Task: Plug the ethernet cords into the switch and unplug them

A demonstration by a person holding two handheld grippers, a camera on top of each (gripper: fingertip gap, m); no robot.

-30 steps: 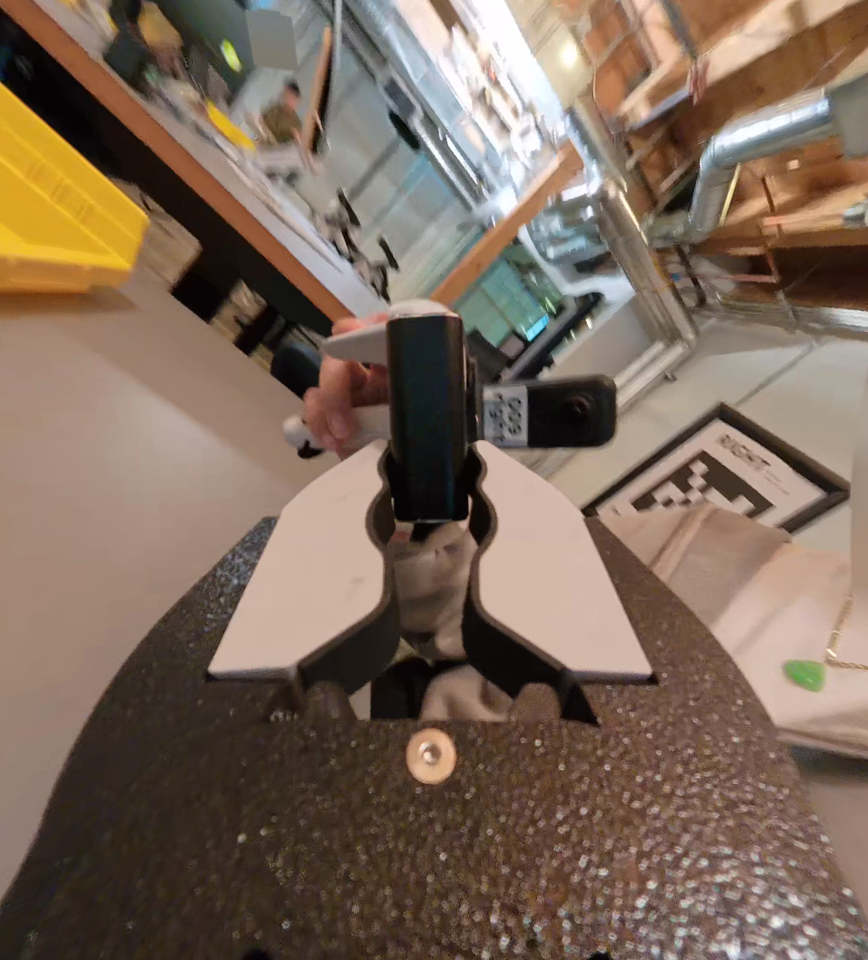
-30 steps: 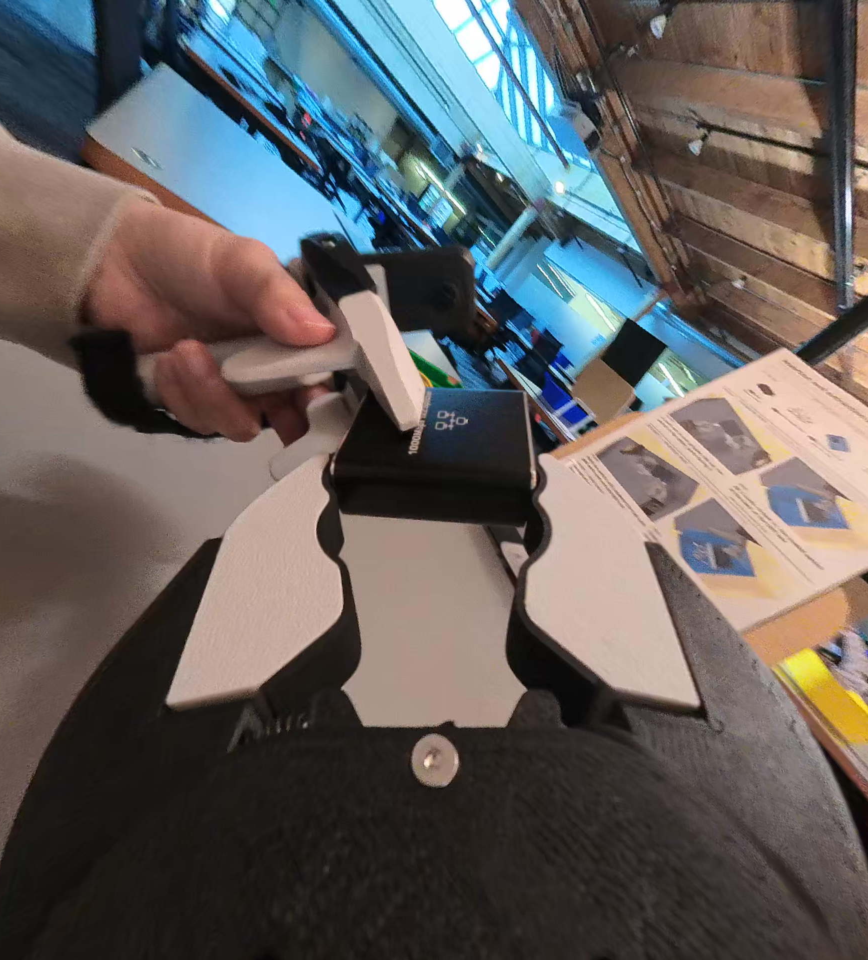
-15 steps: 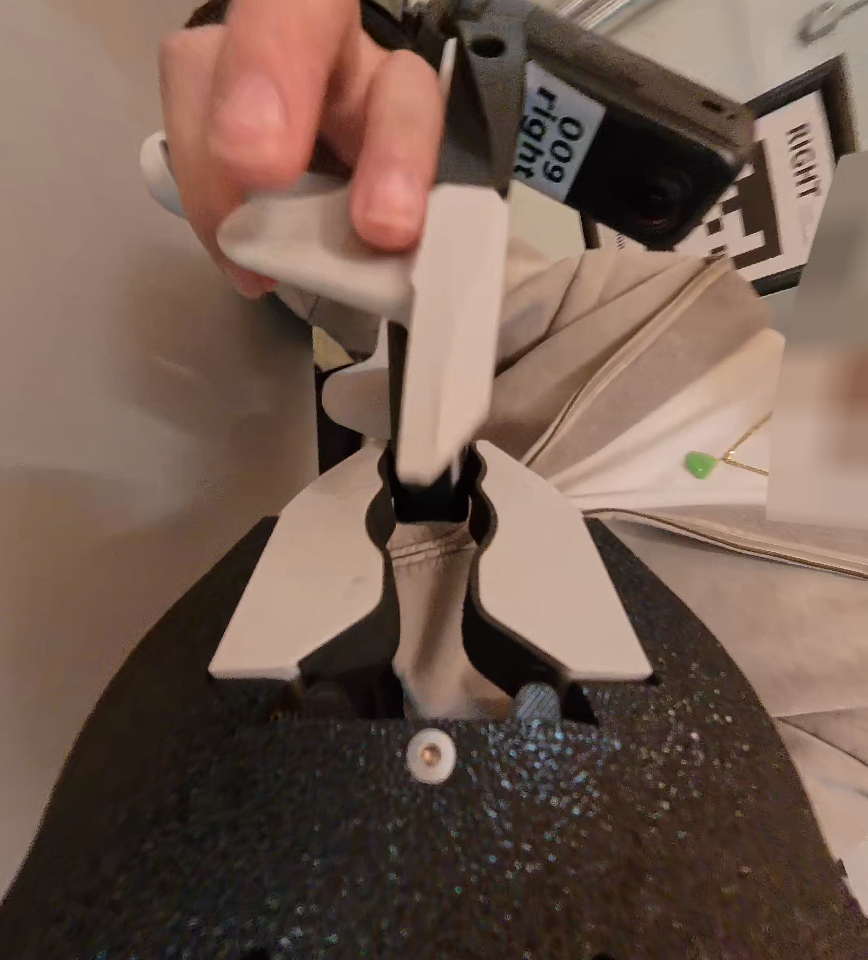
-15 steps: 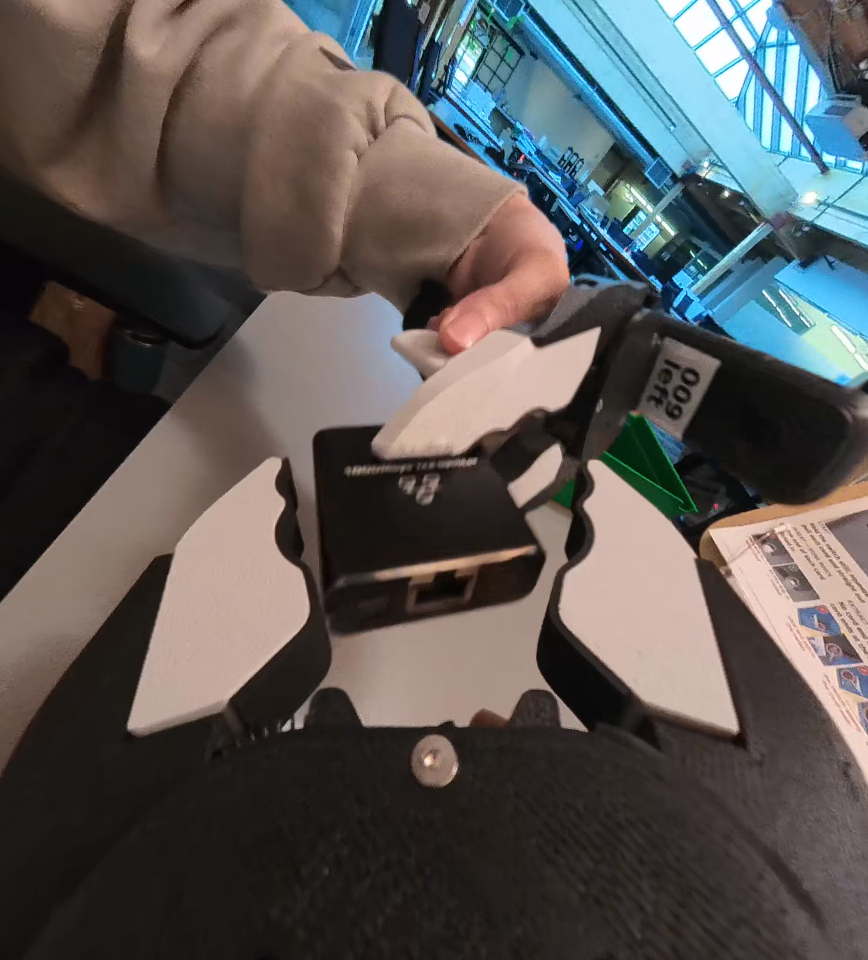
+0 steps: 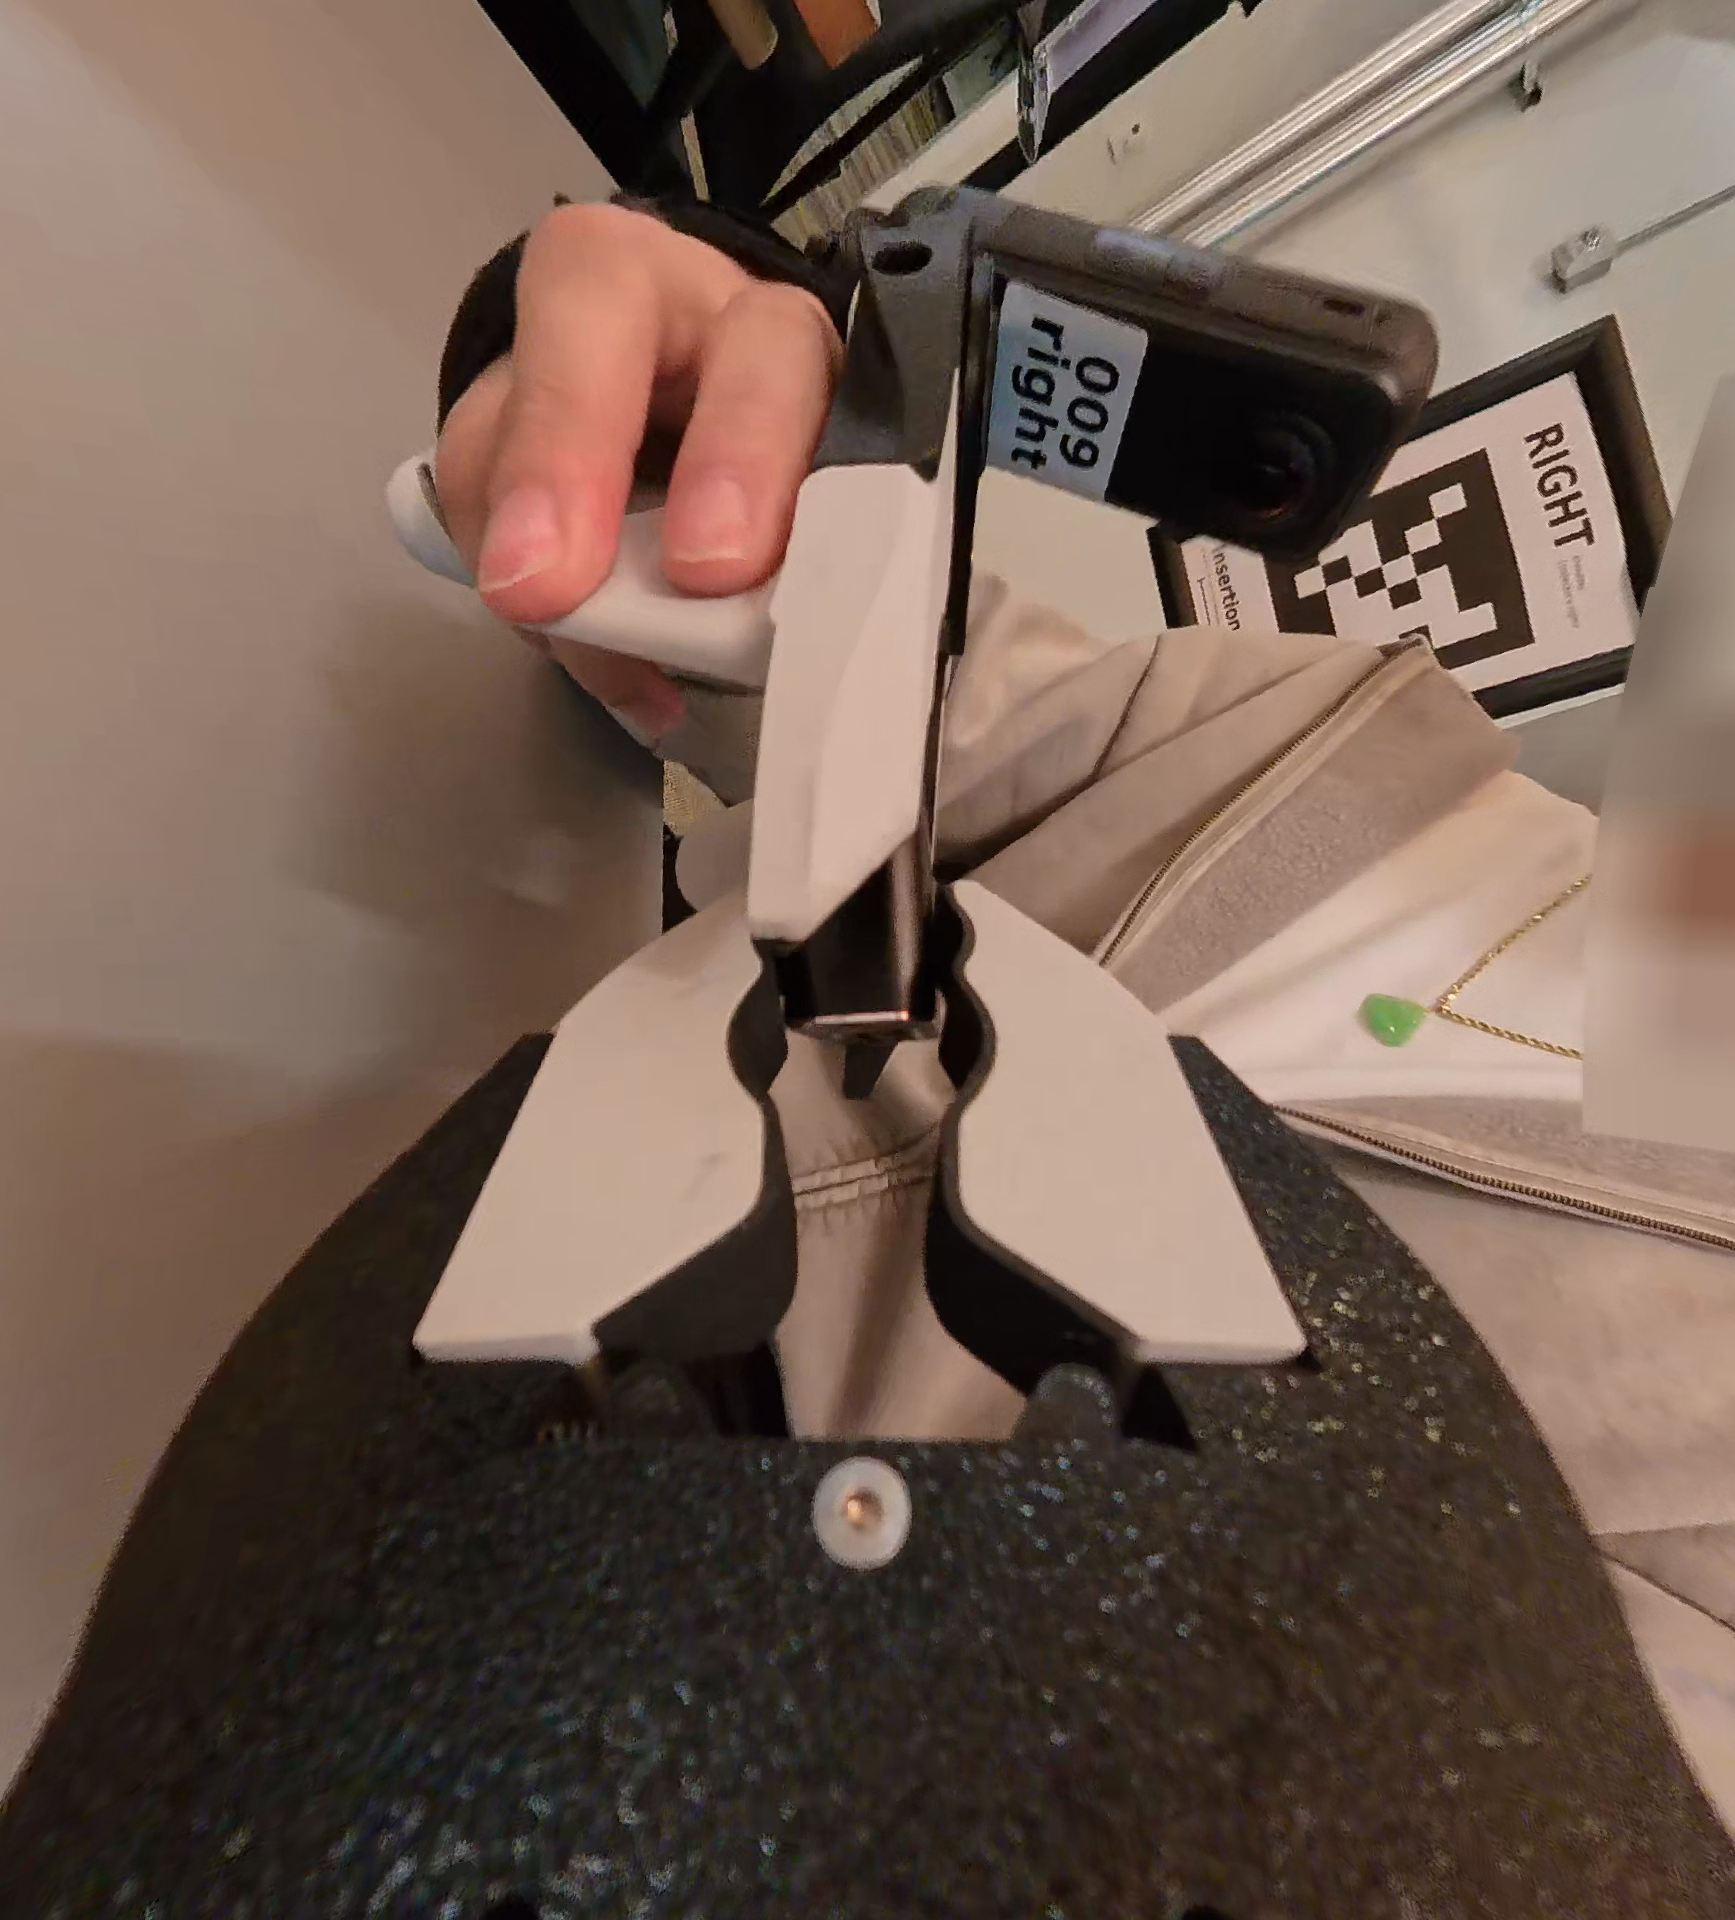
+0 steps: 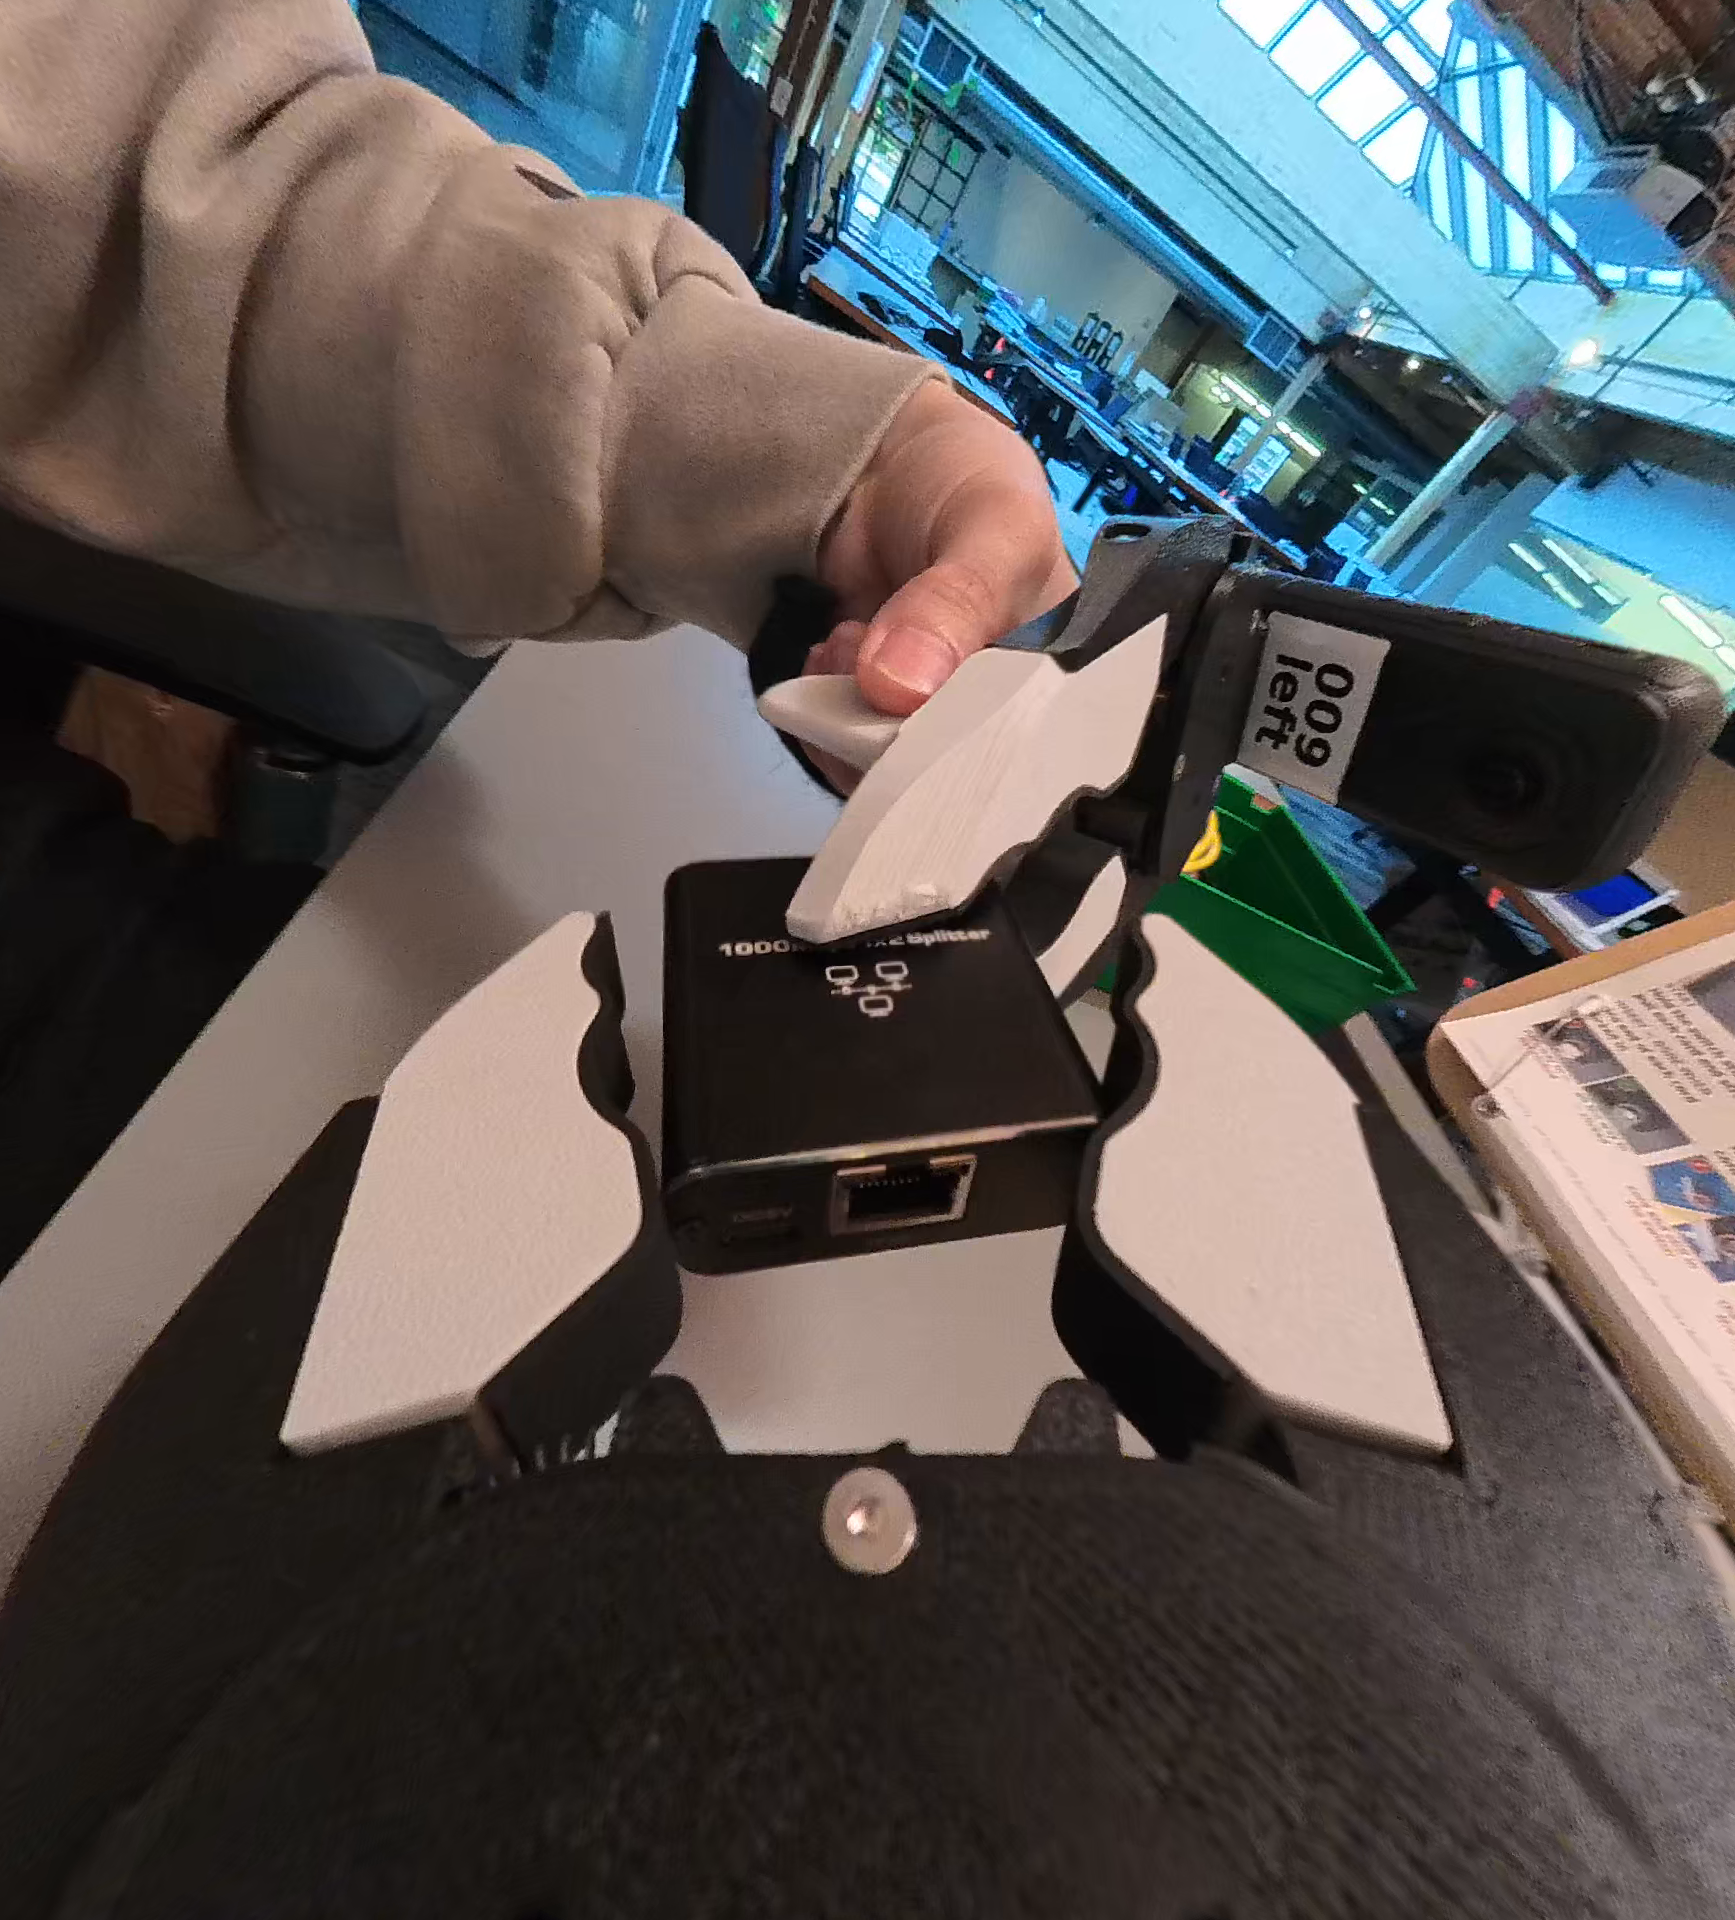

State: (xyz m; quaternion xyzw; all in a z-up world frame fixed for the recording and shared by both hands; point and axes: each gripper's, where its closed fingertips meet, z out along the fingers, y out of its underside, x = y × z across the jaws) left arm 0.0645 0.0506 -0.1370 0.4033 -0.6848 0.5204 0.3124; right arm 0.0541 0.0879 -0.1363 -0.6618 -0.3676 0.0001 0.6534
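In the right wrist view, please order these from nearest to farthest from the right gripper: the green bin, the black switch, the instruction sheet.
From the right gripper:
1. Black switch, between its jaws.
2. Instruction sheet, on the right side.
3. Green bin, behind the switch, to the right.

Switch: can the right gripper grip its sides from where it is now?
Probably yes. The switch lies between the open fingers of the right gripper, with both sides free. The left gripper clamps only its far end, top and bottom.

Big open workshop hall with skylights (image 6: 1445, 114), long desks (image 6: 956, 322) in rows, metal conduit (image 5: 1362, 114) running along a white wall.
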